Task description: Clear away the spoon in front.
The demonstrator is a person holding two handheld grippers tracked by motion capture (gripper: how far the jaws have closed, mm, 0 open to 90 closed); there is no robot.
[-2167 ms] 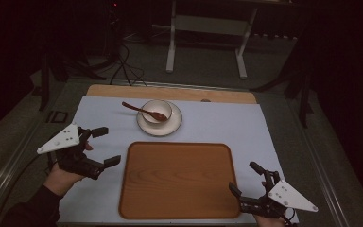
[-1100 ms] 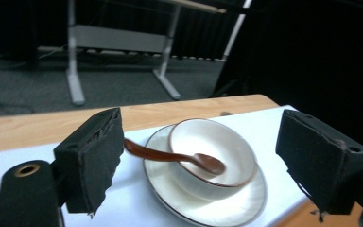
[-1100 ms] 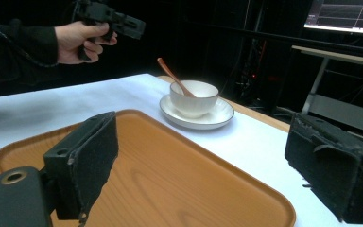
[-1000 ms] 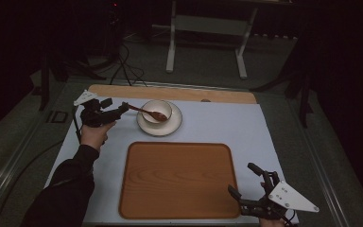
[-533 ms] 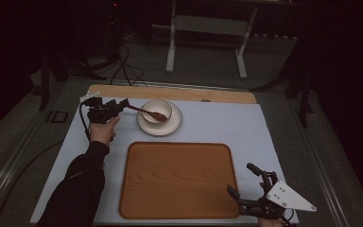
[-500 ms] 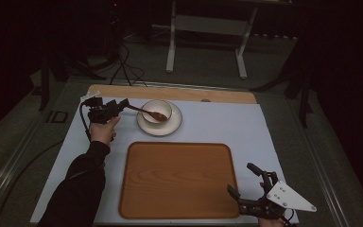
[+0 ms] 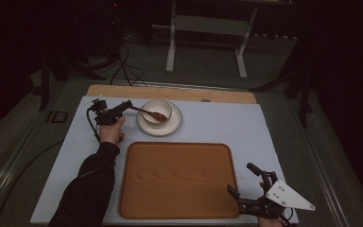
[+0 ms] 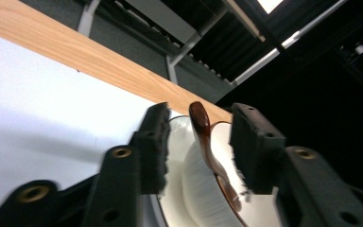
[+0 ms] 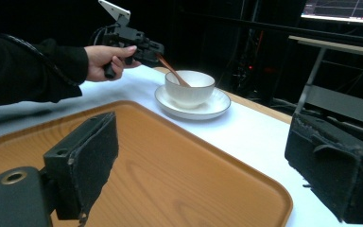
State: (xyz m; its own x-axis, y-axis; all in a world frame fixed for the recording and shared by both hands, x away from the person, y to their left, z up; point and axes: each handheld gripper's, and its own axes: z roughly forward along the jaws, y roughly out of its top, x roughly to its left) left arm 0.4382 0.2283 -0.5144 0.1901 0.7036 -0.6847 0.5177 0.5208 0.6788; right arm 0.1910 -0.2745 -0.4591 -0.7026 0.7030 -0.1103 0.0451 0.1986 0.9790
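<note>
Item: spoon [image 7: 150, 113], brown, bowl end resting in the white bowl [image 7: 157, 111] on its saucer [image 7: 175, 126], near the far left corner of the table [image 7: 227, 123].

Step in hand: taking hold of the spoon handle.

Left gripper [image 7: 128, 106]: jaws part open and just closing in, handle between the pads, a gap showing on each side; not yet pinched. Next move, by my reckoning: finish closing, then lift clear of the bowl rim.

Right gripper [image 7: 242, 181]: wide open, holding nothing, at the near right corner beside the wooden tray [image 7: 177, 177].

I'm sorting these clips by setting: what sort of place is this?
Probably a lab or studio set up for recording, not a home: a white-covered table under dark surroundings, cables on the floor, a bare metal stand behind, and a lit monitor at the side.
</note>
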